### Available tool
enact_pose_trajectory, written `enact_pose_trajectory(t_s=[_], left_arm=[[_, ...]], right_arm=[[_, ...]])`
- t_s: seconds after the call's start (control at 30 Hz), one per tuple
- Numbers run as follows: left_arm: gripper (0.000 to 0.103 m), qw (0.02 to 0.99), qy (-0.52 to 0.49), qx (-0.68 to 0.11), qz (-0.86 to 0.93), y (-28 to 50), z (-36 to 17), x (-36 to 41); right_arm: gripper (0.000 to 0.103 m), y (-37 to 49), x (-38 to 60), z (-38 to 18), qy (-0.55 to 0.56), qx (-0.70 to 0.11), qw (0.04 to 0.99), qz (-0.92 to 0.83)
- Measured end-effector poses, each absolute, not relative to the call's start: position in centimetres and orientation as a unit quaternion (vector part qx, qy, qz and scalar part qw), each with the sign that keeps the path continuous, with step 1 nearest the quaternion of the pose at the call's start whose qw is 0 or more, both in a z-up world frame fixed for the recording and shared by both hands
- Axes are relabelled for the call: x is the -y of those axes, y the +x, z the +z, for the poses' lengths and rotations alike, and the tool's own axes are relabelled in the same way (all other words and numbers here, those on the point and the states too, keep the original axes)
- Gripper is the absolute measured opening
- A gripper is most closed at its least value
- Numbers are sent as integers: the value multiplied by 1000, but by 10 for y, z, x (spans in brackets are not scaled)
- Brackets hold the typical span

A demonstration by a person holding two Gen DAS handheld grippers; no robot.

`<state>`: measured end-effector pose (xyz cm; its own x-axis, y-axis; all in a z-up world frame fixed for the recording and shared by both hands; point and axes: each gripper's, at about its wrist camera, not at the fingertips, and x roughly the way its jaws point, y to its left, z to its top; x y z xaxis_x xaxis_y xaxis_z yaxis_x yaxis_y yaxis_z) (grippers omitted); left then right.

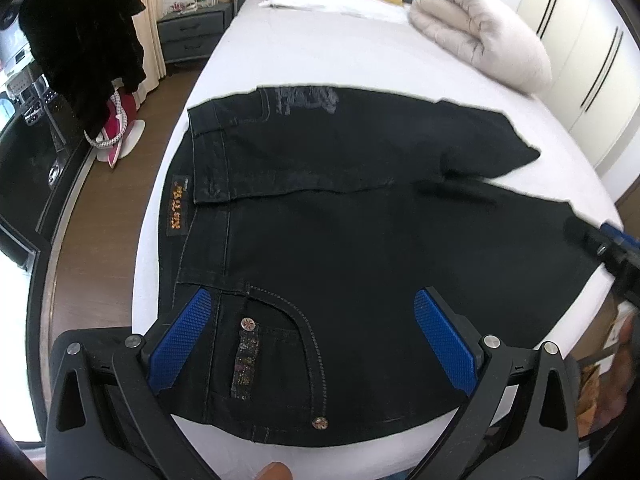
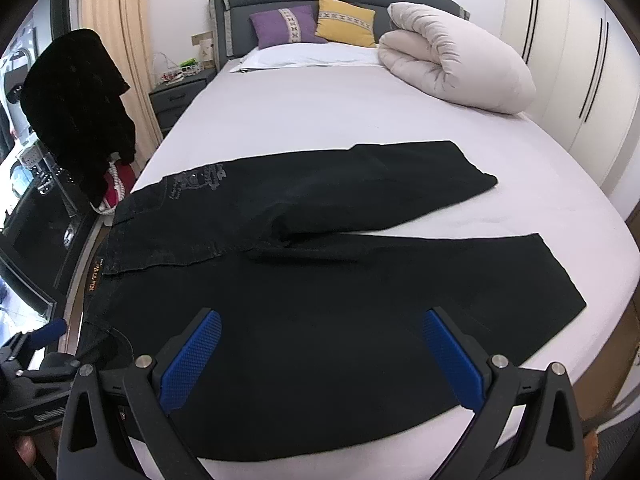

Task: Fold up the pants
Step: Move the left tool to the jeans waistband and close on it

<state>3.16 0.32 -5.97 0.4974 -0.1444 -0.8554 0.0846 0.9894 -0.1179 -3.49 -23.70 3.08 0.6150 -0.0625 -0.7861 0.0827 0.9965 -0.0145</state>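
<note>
Both grippers wide open, holding nothing: left gripper (image 1: 316,336) over waistband/pocket end, right gripper (image 2: 322,356) over near leg. Black pants (image 2: 320,280) flat on bed (image 2: 304,108), long axis running left-right, legs toward right

white bed (image 2: 320,112), rolled duvet (image 2: 452,64), purple cushion (image 2: 286,26), yellow cushion (image 2: 346,20), nightstand (image 2: 176,92)

The left claw (image 1: 316,344) has two matte black arms shaped like open triangular frames, each ending in a bright blue pad (image 1: 444,342) with a fine cross-hatched grip texture. Round silver screws (image 1: 491,341) sit at the pivots, two on each side. The right claw (image 2: 322,362) is built the same way: black skeletal arms, blue textured pads (image 2: 191,360) and silver screw heads (image 2: 143,361).
</note>
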Motion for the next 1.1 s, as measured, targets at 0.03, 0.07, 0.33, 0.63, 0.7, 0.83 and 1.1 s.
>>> enact_pose_trajectory(t_s=[0.03,0.07,0.33,0.63,0.7,0.83,1.1], left_arm=[[103,860,-28,-504,-67,36,-64,-2],[103,855,-26,-513,-69,41,-69,-2],[103,883,13,-465,-64,138,-77,-30],[84,860,82,-477,-160,324,-96,-42],[84,841,80,-501,-188,359,-109,-42],[84,816,78,-529,-220,401,-131,-37],[84,807,96,-531,-239,452,-144,-38]], right_arm=[[103,-33,239,30,15,-433,901,-33],[103,-32,240,30,18,-429,903,-28],[103,-8,257,23,35,-413,910,17],[99,25,264,16,-4,-411,907,94],[95,34,264,13,-19,-418,902,108],[92,43,267,7,-21,-424,896,129],[88,57,266,-10,-8,-449,882,144]])
